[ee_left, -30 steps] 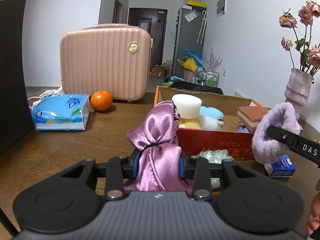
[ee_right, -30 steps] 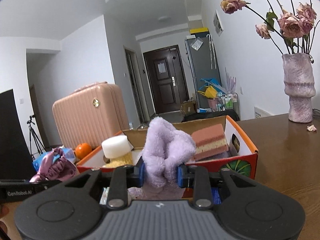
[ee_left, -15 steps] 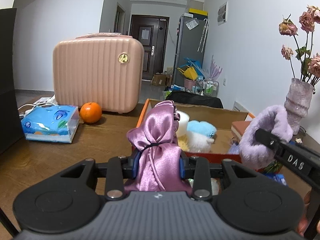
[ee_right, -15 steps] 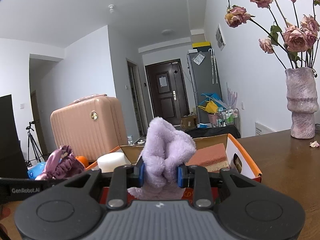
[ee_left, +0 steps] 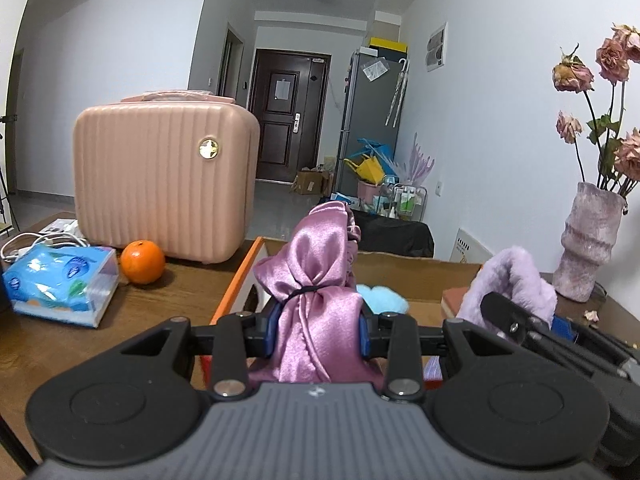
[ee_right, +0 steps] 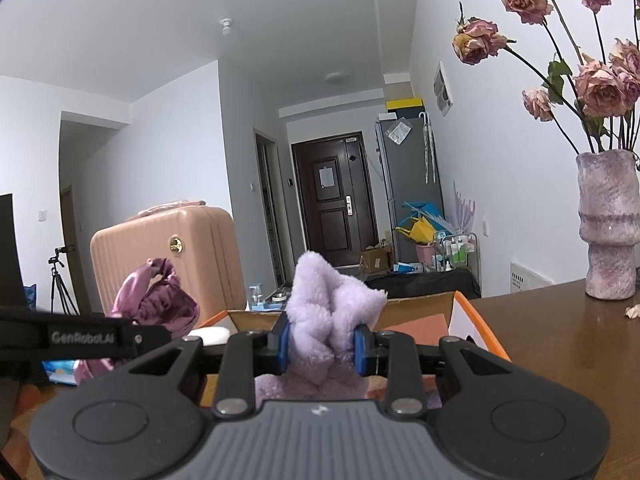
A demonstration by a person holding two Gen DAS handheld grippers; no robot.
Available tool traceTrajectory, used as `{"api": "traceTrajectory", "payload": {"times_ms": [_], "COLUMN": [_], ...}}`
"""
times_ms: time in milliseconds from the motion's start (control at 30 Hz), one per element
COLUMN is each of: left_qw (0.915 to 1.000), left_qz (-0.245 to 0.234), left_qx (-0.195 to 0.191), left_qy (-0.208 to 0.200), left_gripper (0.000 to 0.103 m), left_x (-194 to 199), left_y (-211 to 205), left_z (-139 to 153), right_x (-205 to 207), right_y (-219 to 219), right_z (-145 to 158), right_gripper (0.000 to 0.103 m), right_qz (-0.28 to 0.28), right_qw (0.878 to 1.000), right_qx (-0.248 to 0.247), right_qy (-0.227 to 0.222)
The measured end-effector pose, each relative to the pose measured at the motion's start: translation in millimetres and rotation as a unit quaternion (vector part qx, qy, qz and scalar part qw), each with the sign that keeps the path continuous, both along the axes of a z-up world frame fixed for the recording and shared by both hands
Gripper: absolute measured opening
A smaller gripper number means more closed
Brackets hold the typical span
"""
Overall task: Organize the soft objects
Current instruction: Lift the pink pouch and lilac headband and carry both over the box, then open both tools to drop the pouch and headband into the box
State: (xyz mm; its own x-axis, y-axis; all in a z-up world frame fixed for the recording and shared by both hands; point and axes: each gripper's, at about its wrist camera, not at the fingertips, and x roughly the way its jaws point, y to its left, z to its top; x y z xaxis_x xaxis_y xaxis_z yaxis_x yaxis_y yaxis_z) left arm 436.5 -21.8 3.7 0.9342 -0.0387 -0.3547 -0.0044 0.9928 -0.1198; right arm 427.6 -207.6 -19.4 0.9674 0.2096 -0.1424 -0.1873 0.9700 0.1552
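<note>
Satin fills the left wrist view: the left tongs [ee_left: 319,330] are clenched on a pink satin pouch [ee_left: 316,300], tied at its neck with a dark band and held upright between the blue pads [ee_left: 273,328]. It hangs above the near left corner of an open box [ee_left: 236,280] with an orange edge. Inside the box lie a blue plush [ee_left: 382,300] and a reddish sponge [ee_left: 454,298]. To the right, the right tongs [ee_left: 516,322] grip a lilac fleece [ee_left: 516,276] near the box's right side. On the table [ee_left: 52,344] to the left sit a tissue pack [ee_left: 60,286], an orange [ee_left: 143,261] just beside it, and a pink case [ee_left: 166,184] behind. A vase [ee_left: 588,240] with dried roses stands at the far right.

From the right wrist view, the right tongs [ee_right: 322,346] are clamped on the fleece [ee_right: 326,316], which bulges up between the pads [ee_right: 283,346]. It is held over the near edge of the box [ee_right: 480,320], where the sponge [ee_right: 412,326] shows behind it. At left, the left tongs [ee_right: 148,334] carry the pouch [ee_right: 156,300] in front of the case [ee_right: 160,256]. The vase [ee_right: 608,224] stands on the table [ee_right: 560,348] at right, well apart from the box.
</note>
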Motion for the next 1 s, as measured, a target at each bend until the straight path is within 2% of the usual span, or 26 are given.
{"api": "traceTrajectory", "payload": {"times_ms": [333, 633, 833, 933, 1000], "left_qw": [0.9997, 0.9993, 0.999, 0.9988, 0.9987], "left_qz": [-0.017, -0.036, -0.043, -0.049, -0.052], "left_qx": [-0.014, -0.012, -0.006, -0.001, 0.001], "left_qy": [-0.006, -0.001, -0.003, -0.002, 0.001], "left_gripper": [0.036, 0.036, 0.036, 0.037, 0.039], "left_x": [32, 59, 73, 80, 83], "left_y": [-11, -16, -18, -20, -20], "left_z": [2, -2, -3, -4, -5], "right_x": [35, 69, 82, 87, 89], "right_y": [-2, -8, -5, -5, -5], "right_z": [1, -1, -3, -4, -5], "right_gripper": [0.028, 0.027, 0.028, 0.03, 0.037], "right_qz": [-0.006, -0.007, 0.0, 0.001, 0.002], "right_qw": [1.0, 1.0, 1.0, 1.0, 0.999], "right_qx": [-0.005, 0.003, -0.009, -0.018, -0.022], "right_qy": [-0.009, 0.002, 0.012, 0.021, 0.03]}}
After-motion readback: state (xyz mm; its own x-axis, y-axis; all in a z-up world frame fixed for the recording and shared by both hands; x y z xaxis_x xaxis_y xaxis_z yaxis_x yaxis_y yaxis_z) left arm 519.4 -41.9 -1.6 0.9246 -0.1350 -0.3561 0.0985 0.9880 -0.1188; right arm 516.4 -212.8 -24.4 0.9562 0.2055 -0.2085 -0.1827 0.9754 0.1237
